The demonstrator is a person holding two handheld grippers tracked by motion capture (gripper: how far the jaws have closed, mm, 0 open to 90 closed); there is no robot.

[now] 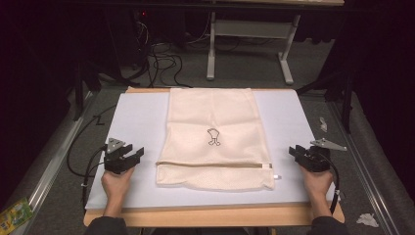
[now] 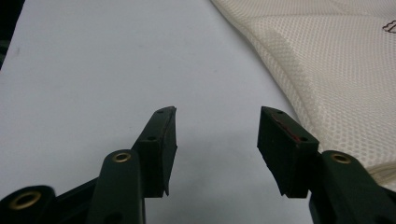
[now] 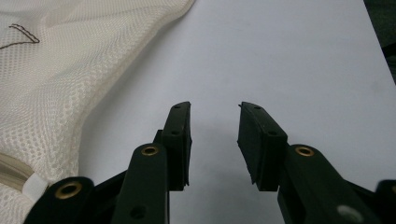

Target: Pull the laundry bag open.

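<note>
Black rubber pads stand apart on my left gripper (image 1: 131, 155), nothing between the jaws but bare white counter (image 1: 137, 122). From the left gripper view, the cream mesh laundry bag (image 2: 336, 70) lies off to the right of those jaws and a little ahead, its near edge running diagonally away from me; the right-hand pad is close to that edge but not on it.

Moving across, the bag (image 1: 213, 137) sits in the middle of the counter, between my two hands. Its long axis runs away from me, toward the far edge, and the zipper (image 1: 213, 164) crosses it from side to side near my end. A small embroidered mark (image 1: 213, 137) sits about halfway up.

On the right, my right gripper (image 1: 299, 152) is also open and empty, its jaws over plain counter. In the right gripper view the bag (image 3: 56, 93) lies to the left, with the zipper's white end tab (image 3: 33, 187) low at that side.

Both hands flank the zipper end at about the same level. I judge the left one slightly nearer the cloth, so each needs to travel inward to reach a corner.
</note>
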